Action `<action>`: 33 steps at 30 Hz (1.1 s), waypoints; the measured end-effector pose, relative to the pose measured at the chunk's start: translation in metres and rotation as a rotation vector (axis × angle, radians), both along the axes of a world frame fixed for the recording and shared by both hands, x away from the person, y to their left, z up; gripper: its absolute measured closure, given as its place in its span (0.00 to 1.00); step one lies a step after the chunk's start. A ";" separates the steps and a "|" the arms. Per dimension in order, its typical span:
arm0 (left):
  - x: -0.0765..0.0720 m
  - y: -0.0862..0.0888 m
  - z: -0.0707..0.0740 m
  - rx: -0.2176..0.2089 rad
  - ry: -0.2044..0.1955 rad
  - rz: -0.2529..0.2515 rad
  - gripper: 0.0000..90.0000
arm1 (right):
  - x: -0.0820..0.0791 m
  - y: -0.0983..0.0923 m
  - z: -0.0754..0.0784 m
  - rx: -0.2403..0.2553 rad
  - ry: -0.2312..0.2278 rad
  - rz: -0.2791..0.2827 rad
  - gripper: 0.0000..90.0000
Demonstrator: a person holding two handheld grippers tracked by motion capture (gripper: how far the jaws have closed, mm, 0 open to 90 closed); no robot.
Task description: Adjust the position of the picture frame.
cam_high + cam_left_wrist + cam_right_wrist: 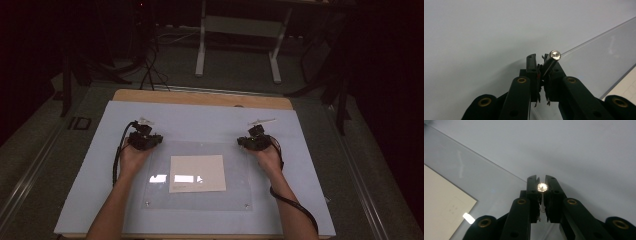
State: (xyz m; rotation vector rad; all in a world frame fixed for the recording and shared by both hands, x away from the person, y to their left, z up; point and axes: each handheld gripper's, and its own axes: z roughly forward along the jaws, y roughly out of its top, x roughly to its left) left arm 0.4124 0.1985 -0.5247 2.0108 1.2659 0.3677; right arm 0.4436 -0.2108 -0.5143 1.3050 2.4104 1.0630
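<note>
Gripping a thin silver-tipped rod (554, 57) between narrow jaws, the left gripper (144, 138) sits left of centre, the right gripper (256, 140) mirrors it with another rod (542, 187); a beige sheet (197, 173) lies under clear plate (235, 195), centre.

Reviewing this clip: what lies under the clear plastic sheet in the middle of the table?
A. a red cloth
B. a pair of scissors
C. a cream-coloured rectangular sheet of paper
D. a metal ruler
C: in the high view a cream-coloured rectangular sheet of paper lies flat within the outline of the clear plastic sheet, between the left gripper and the right gripper; the right gripper view shows its corner too.
</note>
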 end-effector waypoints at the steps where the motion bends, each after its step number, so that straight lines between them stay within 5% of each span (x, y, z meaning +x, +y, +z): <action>1: 0.000 0.000 0.000 -0.002 0.001 0.001 0.92 | 0.000 0.000 0.000 0.003 -0.001 -0.001 0.92; 6: -0.002 0.003 -0.004 -0.055 -0.014 0.022 0.91 | -0.005 0.002 -0.001 -0.015 -0.035 -0.015 0.93; 15: -0.003 0.002 -0.004 -0.066 -0.009 0.035 0.90 | -0.007 0.002 -0.002 -0.025 -0.057 -0.006 0.93; 17: -0.005 0.005 -0.003 -0.135 -0.016 0.032 0.82 | -0.008 0.002 -0.002 -0.052 -0.081 0.015 0.93; 19: -0.008 0.004 -0.002 -0.123 -0.027 0.027 0.76 | -0.011 0.002 -0.002 -0.074 -0.104 0.011 0.90; 23: -0.012 0.003 0.000 -0.102 -0.051 0.019 0.69 | -0.015 -0.002 -0.002 -0.055 -0.126 0.014 0.89; 33: -0.021 0.014 0.008 -0.153 -0.123 0.008 0.66 | -0.028 -0.013 0.001 0.010 -0.244 0.006 0.85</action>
